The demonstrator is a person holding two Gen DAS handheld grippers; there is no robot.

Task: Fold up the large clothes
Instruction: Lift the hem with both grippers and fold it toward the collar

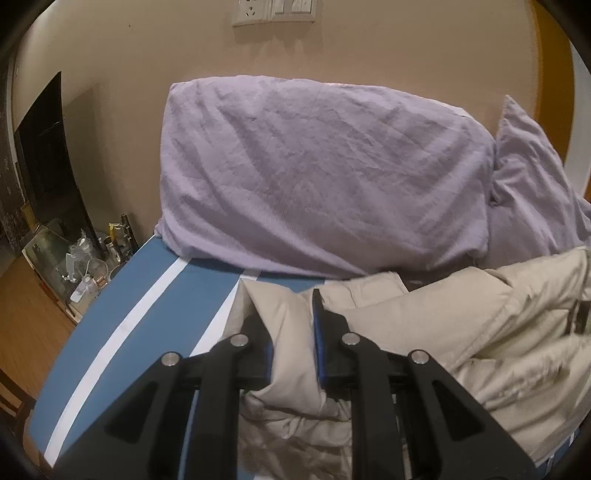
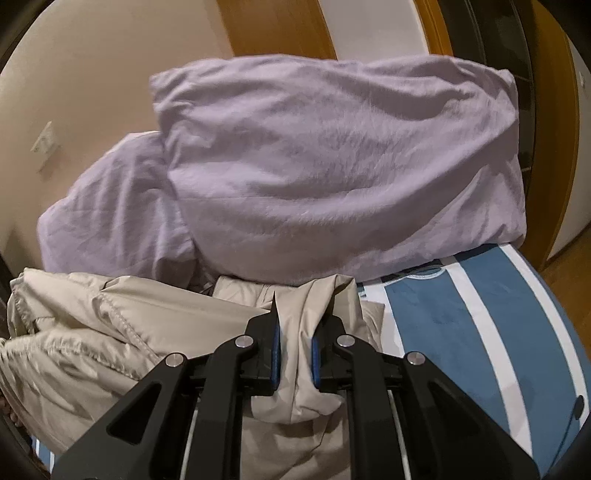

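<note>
Left claw [image 1: 291, 314] and right claw [image 2: 301, 314] each pinching beige jacket [image 1: 461, 325], above striped bed [image 1: 147, 314]

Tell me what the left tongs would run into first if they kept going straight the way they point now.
Most likely the lilac pillow propped against the wall. The left tongs are shut on a fold of the beige jacket and aim over the blue striped sheet toward it; depth is hard to judge here.

Looks like a bedroom in someone's home: a bed [image 1: 147, 306] with a blue-and-white striped sheet, lilac pillows [image 1: 317, 177] propped against the far beige wall [image 1: 147, 55], a wall socket [image 1: 252, 11] above, wood floor [image 1: 26, 314] and bottles [image 1: 85, 273] cluttered at the left.
</note>
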